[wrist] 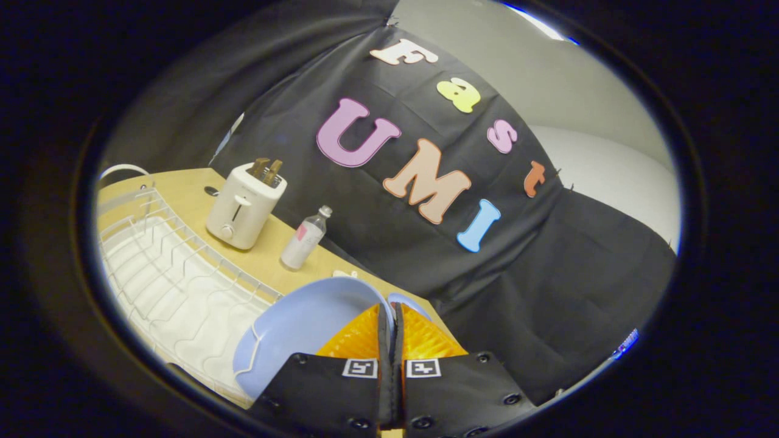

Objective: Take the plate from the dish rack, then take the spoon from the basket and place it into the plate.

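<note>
A light blue plate (298, 331) stands on edge between my fingers, its rim pinched by the two pads. My gripper (391, 316) is shut on that rim. The plate hangs just above the near end of the white wire dish rack (176, 267), which lies to the left of the fingers. Part of the plate's rim also pokes out on the right side of the fingers. The view is tilted.
A white toaster (243, 207) with two slices in it stands on the wooden table (182, 188) beyond the rack. A small clear bottle (304, 240) stands beside it, nearer the black cloth wall.
</note>
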### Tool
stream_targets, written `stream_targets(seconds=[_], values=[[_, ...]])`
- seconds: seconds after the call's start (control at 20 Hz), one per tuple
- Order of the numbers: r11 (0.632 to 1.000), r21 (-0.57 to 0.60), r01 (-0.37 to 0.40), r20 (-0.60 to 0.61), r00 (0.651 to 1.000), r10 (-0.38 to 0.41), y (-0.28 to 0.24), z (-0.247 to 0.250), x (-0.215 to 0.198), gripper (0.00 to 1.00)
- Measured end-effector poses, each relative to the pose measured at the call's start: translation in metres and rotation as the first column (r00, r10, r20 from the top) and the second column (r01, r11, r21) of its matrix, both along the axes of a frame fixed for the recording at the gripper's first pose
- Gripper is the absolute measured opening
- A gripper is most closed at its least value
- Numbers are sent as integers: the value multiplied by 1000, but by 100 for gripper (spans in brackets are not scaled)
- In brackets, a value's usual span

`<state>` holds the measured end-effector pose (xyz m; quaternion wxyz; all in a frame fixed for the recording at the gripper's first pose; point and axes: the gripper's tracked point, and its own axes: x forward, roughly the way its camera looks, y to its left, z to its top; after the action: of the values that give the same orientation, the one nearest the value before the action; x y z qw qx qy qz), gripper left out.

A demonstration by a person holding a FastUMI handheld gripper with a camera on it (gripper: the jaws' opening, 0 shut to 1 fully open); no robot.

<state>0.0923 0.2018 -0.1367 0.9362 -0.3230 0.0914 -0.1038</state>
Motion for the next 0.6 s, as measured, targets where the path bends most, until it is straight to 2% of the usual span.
stream_targets(seconds=[0.6], values=[[996, -75, -48, -14, 999, 47, 22, 19, -1, 3]])
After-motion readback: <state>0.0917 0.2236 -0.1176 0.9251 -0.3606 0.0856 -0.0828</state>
